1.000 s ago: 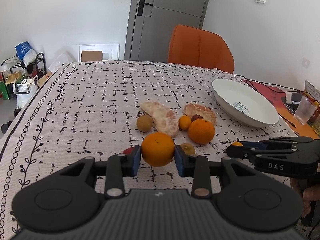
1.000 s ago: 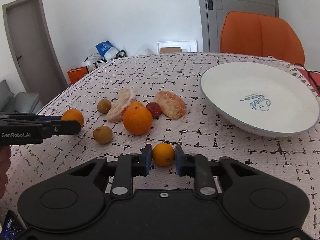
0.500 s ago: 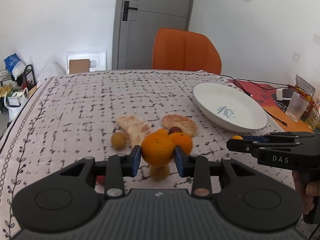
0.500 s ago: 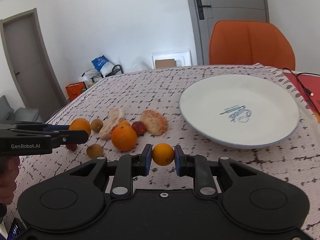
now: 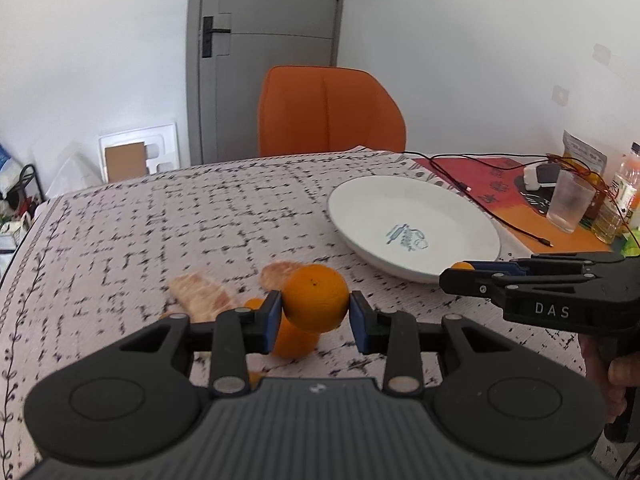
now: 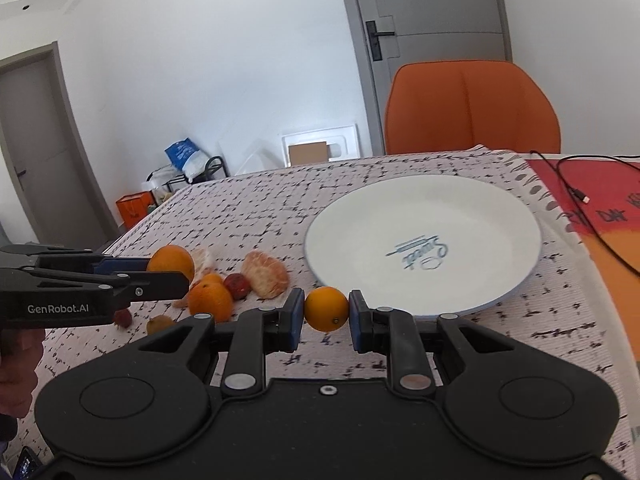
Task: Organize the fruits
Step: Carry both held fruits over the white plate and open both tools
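Left gripper (image 5: 313, 312) pinches a large orange (image 5: 316, 298) and right gripper (image 6: 325, 315) a small orange (image 6: 326, 308), both aloft just short of the plate (image 6: 496, 216); firm, round, waxy-skinned fruit, probably best clamped across the widest part.

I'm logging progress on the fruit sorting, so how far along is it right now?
Nothing is placed yet: the white plate holds no fruit. In hand: the left gripper clamps a large orange, and the right gripper clamps a small orange. Left on the tablecloth: another orange, peeled segments and small fruits.
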`<state>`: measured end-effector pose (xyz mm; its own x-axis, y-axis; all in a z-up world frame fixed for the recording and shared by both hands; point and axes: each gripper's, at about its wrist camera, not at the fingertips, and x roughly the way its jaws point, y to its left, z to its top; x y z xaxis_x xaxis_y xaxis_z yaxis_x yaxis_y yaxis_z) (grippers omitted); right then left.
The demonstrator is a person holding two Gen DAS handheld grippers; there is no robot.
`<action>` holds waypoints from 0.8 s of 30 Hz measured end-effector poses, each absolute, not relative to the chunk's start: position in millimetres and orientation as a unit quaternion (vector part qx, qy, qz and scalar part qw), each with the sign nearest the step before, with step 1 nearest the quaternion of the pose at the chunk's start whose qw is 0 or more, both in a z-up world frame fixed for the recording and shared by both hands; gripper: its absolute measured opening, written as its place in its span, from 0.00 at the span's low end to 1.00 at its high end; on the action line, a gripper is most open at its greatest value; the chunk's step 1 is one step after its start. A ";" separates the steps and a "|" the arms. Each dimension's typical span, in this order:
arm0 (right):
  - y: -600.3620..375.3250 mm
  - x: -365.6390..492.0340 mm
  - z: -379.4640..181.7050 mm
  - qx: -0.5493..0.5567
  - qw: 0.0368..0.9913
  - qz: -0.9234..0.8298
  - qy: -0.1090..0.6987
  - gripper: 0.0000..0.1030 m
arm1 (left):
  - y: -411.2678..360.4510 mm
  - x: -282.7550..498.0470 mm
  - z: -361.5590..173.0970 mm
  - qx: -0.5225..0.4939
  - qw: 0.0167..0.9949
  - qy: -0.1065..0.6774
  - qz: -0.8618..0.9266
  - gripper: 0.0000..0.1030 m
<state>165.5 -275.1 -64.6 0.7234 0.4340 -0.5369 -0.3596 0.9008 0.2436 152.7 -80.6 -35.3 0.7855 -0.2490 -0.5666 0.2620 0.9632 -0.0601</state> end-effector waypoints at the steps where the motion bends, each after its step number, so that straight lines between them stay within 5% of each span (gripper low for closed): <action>1: -277.5 166.2 -64.2 0.063 0.927 0.212 0.303 0.21 | -84.2 155.1 -34.6 0.014 0.945 0.297 -0.138 0.34; 17: -308.9 188.2 -66.0 0.073 0.938 0.169 0.293 0.22 | -134.1 192.4 -31.5 0.046 0.937 0.291 -0.187 0.34; 24: -315.0 190.4 -69.2 0.081 0.940 0.151 0.294 0.32 | -150.5 205.2 -36.7 0.055 0.932 0.296 -0.204 0.34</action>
<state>190.4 -315.0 -69.2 0.7810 0.3321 -0.5289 -0.2371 0.9412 0.2409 205.2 -150.5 -36.7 0.7423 -0.3471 -0.5731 0.4121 0.9110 -0.0180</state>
